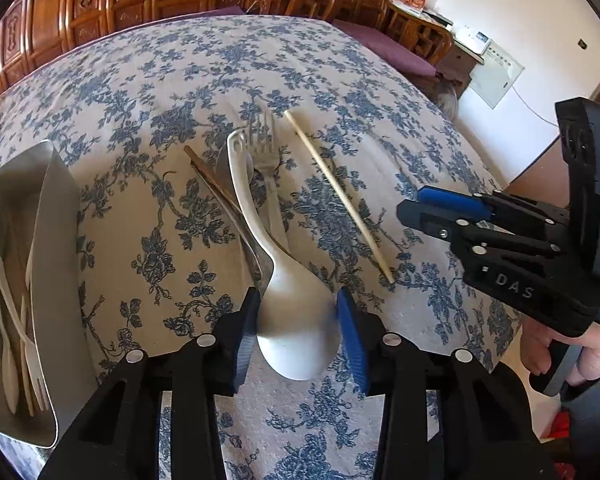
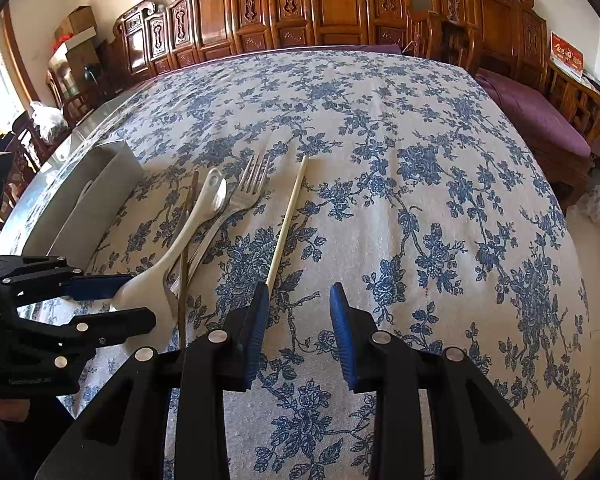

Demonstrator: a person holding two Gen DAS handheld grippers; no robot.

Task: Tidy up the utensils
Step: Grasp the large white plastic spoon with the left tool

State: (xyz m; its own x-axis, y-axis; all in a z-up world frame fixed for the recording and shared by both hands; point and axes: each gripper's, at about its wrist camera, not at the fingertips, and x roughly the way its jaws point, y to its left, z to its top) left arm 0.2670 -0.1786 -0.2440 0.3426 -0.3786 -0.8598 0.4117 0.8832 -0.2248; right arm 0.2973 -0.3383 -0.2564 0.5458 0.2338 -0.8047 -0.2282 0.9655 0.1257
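Observation:
A white plastic spoon lies on the floral tablecloth with its bowl between the fingers of my left gripper. The jaws stand open at the bowl's two sides. Under and beside its handle lie a metal fork, a metal spoon and a dark chopstick. A pale chopstick lies alone to the right. My right gripper is open and empty, just above the cloth near the pale chopstick's near end. The white spoon also shows in the right wrist view.
A metal tray at the left holds several pale plastic utensils; it also shows in the right wrist view. Carved wooden chairs line the far side, and a purple-cushioned bench stands to the right.

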